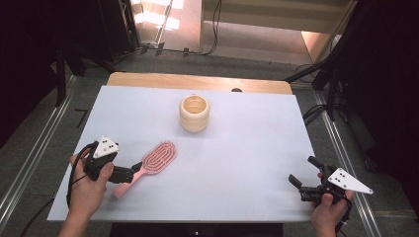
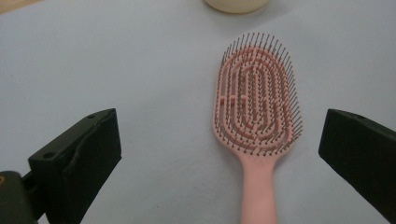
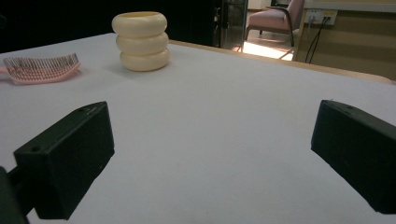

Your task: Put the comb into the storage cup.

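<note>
1. High view. Table (image 1: 237,163): white top, wooden far edge. Pink paddle hairbrush (image 1: 157,159): lying bristles up at the left front of the table, handle pointing toward the person. Cream ribbed holder (image 1: 194,113): a cup of three stacked rings, upright, open-topped and empty as far as can be seen; well apart from the brush, farther back near the middle. Left gripper (image 1: 134,170): hand-held, jaws at the brush handle. Right gripper (image 1: 305,174): at the right front corner, jaws spread, holding nothing, well apart from both items.

2. Left gripper view. Hairbrush head and handle lie between the two black jaws, which stand wide apart, one on each side, neither touching the handle. Brush flat on the table; base of the holder at the top edge.

3. Right gripper view. Jaws wide open over bare table; holder and brush head far off at upper left.

4. Progress, judged. The work appears to be picking up the brush, probably to stand it in the holder. The approach is made; closing on the handle, lifting, carrying and placing all remain.
</note>
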The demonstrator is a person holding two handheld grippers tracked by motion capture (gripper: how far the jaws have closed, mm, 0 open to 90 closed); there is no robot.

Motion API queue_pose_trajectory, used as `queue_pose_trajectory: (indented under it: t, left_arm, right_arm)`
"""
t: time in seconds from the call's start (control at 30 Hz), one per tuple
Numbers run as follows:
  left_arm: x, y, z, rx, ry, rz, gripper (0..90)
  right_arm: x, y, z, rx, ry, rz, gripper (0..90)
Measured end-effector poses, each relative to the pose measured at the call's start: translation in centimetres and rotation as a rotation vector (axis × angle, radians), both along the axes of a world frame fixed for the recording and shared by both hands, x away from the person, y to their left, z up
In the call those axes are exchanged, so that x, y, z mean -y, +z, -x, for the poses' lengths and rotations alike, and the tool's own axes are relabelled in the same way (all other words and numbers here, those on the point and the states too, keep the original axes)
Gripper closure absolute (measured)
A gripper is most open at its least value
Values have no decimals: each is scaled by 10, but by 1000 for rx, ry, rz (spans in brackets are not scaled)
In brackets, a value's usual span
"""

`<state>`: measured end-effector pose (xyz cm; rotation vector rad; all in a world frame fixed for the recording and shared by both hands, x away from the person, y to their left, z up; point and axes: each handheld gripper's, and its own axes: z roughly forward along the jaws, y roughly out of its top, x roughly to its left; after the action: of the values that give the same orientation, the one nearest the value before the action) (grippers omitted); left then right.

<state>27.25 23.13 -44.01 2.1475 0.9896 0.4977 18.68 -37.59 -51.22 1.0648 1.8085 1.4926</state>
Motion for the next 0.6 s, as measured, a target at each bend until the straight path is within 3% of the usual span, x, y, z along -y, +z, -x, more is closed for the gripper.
queue_pose_trajectory:
  t: [0.6]
  left_arm:
    - [1,-6,-3,-127,25,-90,47]
  right_arm:
    - [0,0,-1,-3,2,9,0]
